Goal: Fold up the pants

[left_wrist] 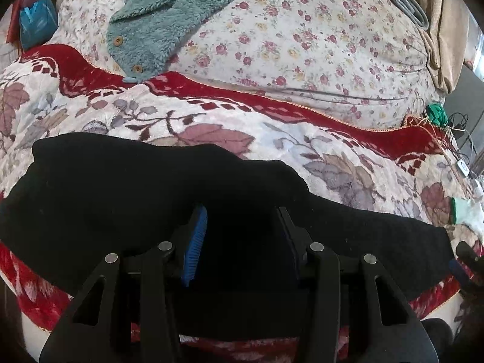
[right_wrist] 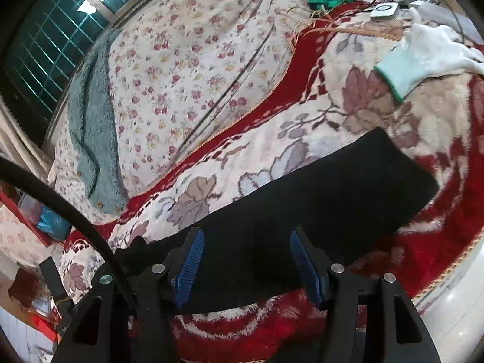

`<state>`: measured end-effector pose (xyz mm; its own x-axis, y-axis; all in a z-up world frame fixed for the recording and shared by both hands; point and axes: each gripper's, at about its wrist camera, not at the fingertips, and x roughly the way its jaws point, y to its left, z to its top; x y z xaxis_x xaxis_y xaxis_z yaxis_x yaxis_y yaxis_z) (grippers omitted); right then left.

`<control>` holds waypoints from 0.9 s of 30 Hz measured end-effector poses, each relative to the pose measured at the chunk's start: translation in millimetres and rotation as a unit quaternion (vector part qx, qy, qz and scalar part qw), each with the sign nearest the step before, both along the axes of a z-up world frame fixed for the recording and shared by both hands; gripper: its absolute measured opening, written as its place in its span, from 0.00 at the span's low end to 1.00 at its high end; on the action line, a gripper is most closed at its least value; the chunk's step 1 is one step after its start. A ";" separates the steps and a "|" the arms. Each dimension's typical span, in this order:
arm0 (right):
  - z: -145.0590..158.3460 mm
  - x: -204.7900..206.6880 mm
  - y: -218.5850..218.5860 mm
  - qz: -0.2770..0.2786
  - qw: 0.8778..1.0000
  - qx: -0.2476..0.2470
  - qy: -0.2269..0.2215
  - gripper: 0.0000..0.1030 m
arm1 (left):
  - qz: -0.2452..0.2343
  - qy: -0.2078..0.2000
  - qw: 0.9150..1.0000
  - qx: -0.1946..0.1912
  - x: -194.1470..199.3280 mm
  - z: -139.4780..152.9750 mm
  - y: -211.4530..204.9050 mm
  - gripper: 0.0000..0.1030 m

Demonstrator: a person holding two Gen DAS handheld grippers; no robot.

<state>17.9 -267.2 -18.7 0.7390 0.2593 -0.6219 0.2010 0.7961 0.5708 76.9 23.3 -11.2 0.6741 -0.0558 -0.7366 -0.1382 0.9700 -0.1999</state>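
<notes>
Blanket [left_wrist: 211, 139], red w/ leaf print, covers the bed; black pants [left_wrist: 121, 187] lie flat across it near the front edge; L gripper [left_wrist: 242, 220] jaws spread over the pants, not pinching; R gripper [right_wrist: 246, 243] likewise spread above them; white glove [right_wrist: 423, 57] lies well apart.

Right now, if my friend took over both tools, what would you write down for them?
Left tool: fingers apart, over the black pants, nothing clearly gripped.
Right tool: fingers apart above the pants, pads not touching the cloth.
Pants: lying as a long flat strip across the red and white blanket on the bed, near its front edge.
Nearby, not part of the job: teal fuzzy jacket, white glove.
Done: pants look laid out flat, perhaps folded lengthwise; hard to tell, the cloth is so dark.
Left: grab an end and fold it across.
</notes>
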 end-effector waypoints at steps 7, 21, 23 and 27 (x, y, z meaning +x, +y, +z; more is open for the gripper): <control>-3.5 -3.3 -6.6 0.007 1.000 0.018 -0.007 0.56 | 0.014 0.003 1.000 0.010 -0.2 -0.8 -4.2 0.44; 22.3 -82.4 -124.5 -0.133 0.983 0.103 -0.071 0.57 | 0.022 -0.014 0.999 -0.028 -0.1 0.8 6.7 0.44; 0.4 -85.7 -141.8 -0.150 0.976 0.151 -0.050 0.57 | 0.028 -0.014 0.999 -0.037 -0.9 0.3 9.2 0.44; -47.0 -79.8 -153.0 -0.148 0.959 0.240 -0.024 0.57 | 0.023 -0.021 0.999 -0.031 -4.0 3.3 1.9 0.44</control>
<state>-61.9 -420.2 -65.7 0.8498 0.2808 -0.4461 0.3418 0.3506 0.8719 72.9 25.2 -7.9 0.7069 -0.0692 -0.7040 -0.1730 0.9481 -0.2668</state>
